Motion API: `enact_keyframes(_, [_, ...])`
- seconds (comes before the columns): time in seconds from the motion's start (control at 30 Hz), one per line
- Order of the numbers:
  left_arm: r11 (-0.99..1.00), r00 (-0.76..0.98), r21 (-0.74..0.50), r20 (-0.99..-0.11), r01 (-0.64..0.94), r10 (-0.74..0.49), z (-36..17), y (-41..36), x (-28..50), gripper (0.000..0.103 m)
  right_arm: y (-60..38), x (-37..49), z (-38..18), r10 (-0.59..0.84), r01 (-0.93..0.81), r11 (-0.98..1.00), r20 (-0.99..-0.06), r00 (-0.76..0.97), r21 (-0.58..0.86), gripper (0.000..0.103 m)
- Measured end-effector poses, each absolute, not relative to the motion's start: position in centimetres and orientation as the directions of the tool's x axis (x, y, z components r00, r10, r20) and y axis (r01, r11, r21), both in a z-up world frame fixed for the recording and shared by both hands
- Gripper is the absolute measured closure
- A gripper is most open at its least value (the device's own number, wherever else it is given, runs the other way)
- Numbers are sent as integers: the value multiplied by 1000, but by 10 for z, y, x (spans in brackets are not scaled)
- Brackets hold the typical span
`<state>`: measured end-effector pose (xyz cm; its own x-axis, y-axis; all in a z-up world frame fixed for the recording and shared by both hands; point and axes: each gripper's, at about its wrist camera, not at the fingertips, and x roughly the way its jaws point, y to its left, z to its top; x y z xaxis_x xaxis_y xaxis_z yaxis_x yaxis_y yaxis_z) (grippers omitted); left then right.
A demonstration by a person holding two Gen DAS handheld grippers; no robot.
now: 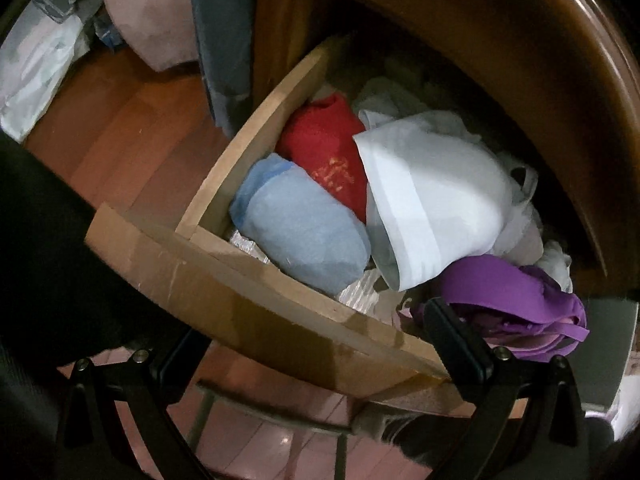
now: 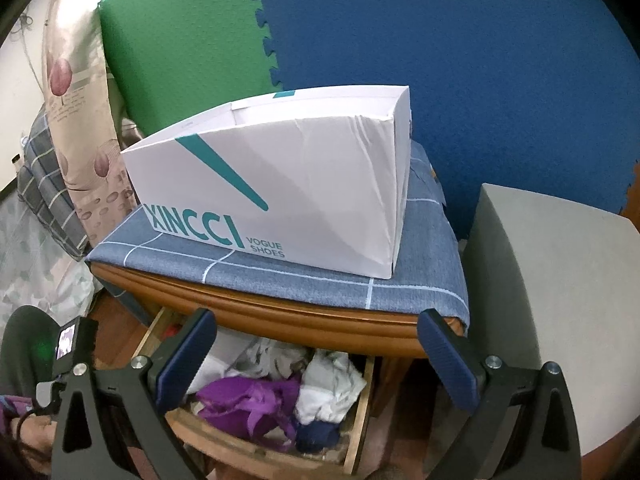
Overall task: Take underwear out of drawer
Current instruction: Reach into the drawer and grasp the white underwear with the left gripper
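While left claw (image 1: 316,344) gapes, purple underwear (image 1: 516,300) just beside — drawer (image 1: 248,292) open.

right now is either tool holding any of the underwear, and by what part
Nothing is held. The left tool and right tool are both open, over the open drawer; no fabric sits between either's fingers.

The brown wooden nightstand (image 2: 280,320) carries a blue checked cloth (image 2: 320,280), with a white open-topped cardboard shoebox (image 2: 300,184) resting at its 12 o'clock.
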<state>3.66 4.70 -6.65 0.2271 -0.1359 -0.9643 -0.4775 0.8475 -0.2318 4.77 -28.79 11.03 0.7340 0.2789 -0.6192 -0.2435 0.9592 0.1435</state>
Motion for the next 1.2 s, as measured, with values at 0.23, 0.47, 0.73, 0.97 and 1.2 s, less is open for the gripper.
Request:
enact_keyframes(0.23, [869, 167, -199, -976, -454, -137, -61, 56, 58, 0, -288, 48, 110, 277, -244, 960, -624, 731, 140, 0])
enact_keyframes(0.47, [829, 93, -188, -982, -527, -163, -78, 75, 74, 3, -289, 48, 110, 277, -241, 960, -621, 733, 143, 0])
enact_keyframes(0.73, [843, 170, -230, -971, -486, -167, -39, 67, 102, 16, -290, 50, 110, 284, -242, 958, -620, 731, 153, 0])
enact_keyframes(0.97, [840, 275, -270, -949, -471, -151, 19, 67, 87, 15, -289, 49, 111, 290, -249, 956, -620, 729, 155, 0])
enact_keyframes(1.2, [907, 459, -312, -875, -283, -158, 64, 54, 52, 12, -290, 47, 113, 295, -247, 955, -616, 731, 164, 0])
